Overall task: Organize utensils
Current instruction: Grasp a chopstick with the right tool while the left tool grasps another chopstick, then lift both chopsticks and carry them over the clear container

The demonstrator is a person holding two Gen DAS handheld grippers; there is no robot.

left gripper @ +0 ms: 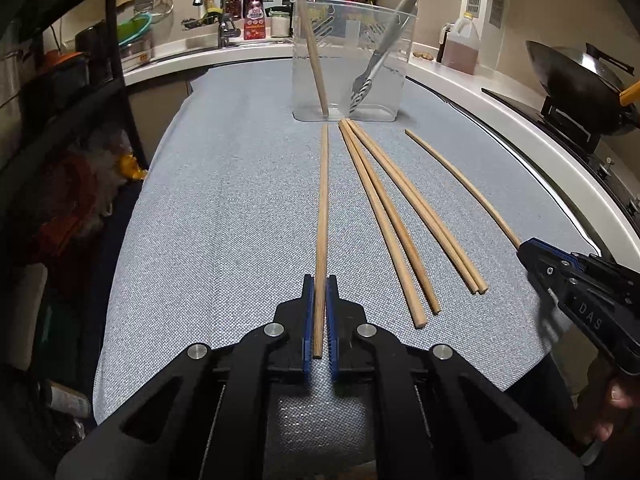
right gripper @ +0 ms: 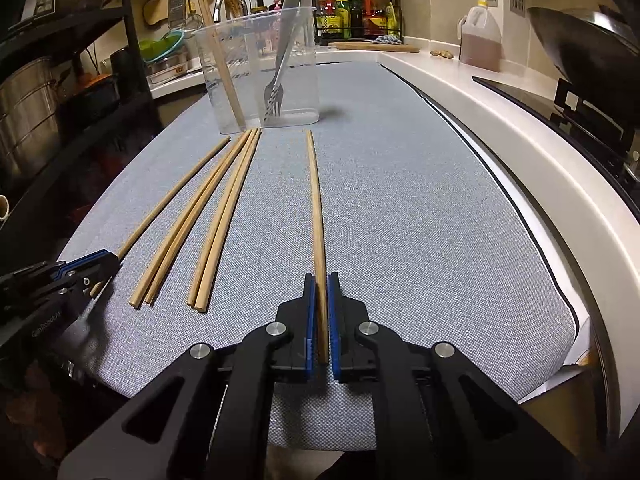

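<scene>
Kitchen, grey cloth worktop (left gripper: 224, 208). Left gripper (left gripper: 320, 280) has its fingers clamped on the leftmost chopstick (left gripper: 322, 200); right gripper (right gripper: 321, 278) is pinched on the rightmost chopstick (right gripper: 316, 200), both at the near ends. Four loose chopsticks (left gripper: 400, 216) lie between. Clear container (left gripper: 352, 56) beyond the far tips holds one chopstick and a fork (right gripper: 276, 80). Advice: lift level, tip far ends up, clear the rim, then release.

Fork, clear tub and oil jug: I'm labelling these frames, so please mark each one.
fork (right gripper: 273, 98): right wrist view, on the tines inside the tub.
clear tub (left gripper: 304, 64): left wrist view, on its left wall.
oil jug (right gripper: 480, 46): right wrist view, on its body.
</scene>
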